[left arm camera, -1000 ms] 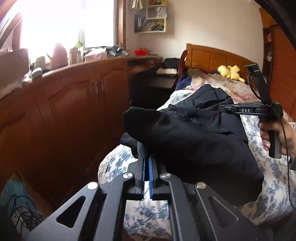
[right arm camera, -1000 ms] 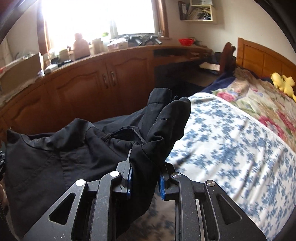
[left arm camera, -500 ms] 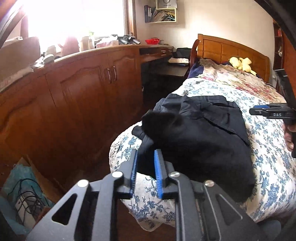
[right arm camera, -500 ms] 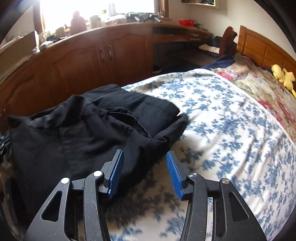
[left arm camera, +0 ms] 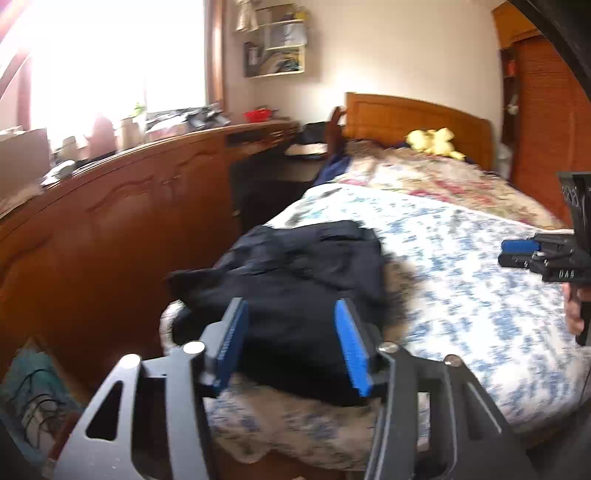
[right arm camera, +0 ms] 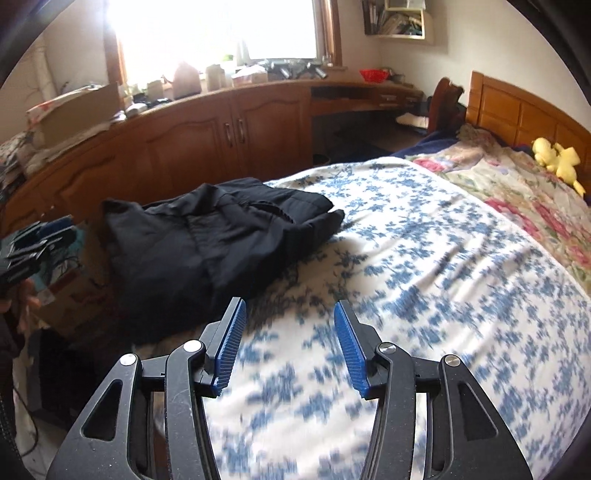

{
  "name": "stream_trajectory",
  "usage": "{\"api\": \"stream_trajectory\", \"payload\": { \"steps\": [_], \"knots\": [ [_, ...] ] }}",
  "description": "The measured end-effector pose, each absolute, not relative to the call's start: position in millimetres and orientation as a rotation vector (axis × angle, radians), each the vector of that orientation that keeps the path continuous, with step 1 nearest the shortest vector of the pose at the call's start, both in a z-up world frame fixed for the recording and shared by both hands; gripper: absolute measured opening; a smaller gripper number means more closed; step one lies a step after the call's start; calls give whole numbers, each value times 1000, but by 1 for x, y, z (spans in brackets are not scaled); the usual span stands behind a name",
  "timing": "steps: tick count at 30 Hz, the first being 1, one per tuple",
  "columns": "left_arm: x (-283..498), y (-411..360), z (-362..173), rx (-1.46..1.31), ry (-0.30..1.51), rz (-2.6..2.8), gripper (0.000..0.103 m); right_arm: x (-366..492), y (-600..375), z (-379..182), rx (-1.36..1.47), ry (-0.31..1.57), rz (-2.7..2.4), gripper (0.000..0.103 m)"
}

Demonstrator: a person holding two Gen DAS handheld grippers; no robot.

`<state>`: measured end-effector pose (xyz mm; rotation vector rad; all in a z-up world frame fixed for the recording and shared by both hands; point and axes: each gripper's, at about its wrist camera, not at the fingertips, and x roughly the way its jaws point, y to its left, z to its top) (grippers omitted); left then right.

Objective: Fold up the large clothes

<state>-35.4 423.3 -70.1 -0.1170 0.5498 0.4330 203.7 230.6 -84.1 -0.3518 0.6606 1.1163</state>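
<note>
1. Both pairs of jaws stand spread, with nothing pinched between them. On the left gripper (left arm camera: 291, 345), at the bottom centre of the left wrist view, the jaws have just been opening; its blue pads (left arm camera: 232, 343) frame the near edge of the dark garment (left arm camera: 295, 295) but do not press on it.
2. On the right gripper (right arm camera: 288, 347), at the bottom centre of the right wrist view, the jaws have also just been opening. Between its blue pads (right arm camera: 349, 350) only the blue-flowered bedspread (right arm camera: 424, 258) shows, blurred.
3. In the right wrist view the dark garment (right arm camera: 207, 243) lies folded into a thick bundle in the left middle of the frame, on the bedspread close to the left edge of the bed and apart from the right gripper.
4. At the far left edge of that view the left gripper (right arm camera: 33, 240) appears small and blurred, with a hand (right arm camera: 26, 302) below it.
5. In the left wrist view the right gripper (left arm camera: 517, 251) shows at the right edge over the bedspread (left arm camera: 461, 295), held by a hand (left arm camera: 574, 314).
6. Farther up, a quilt with pink flowers (right arm camera: 517, 199) covers the bed, and a yellow soft toy (right arm camera: 557, 158) lies near the wooden headboard (right arm camera: 517, 110).
7. Along the upper left, wooden cabinets (right arm camera: 221, 136) run under a bright window (right arm camera: 221, 29), with cluttered things on top.
</note>
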Motion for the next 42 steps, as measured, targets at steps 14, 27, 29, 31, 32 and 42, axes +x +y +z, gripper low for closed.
{"api": "stream_trajectory", "payload": {
  "steps": [14, 27, 29, 31, 32, 42],
  "knots": [
    [35, 286, -54, -68, 526, 179, 52, 179, 70, -66, -258, 603, 980, 70],
    [80, 178, -64, -44, 532, 51, 52, 178, -54, -88, -196, 598, 754, 85],
    [81, 165, -67, -36, 537, 52, 52, 174, -73, -89, -177, 590, 721, 85],
    [80, 149, -69, -29, 549, 47, 52, 170, -90, -89, -155, 582, 686, 85],
    [80, 141, -69, -26, 558, 43, 52, 168, -98, -88, -143, 579, 674, 85],
    [77, 77, -55, 5, 582, 42, 52, 142, -167, -67, -45, 529, 594, 87]
  ]
}}
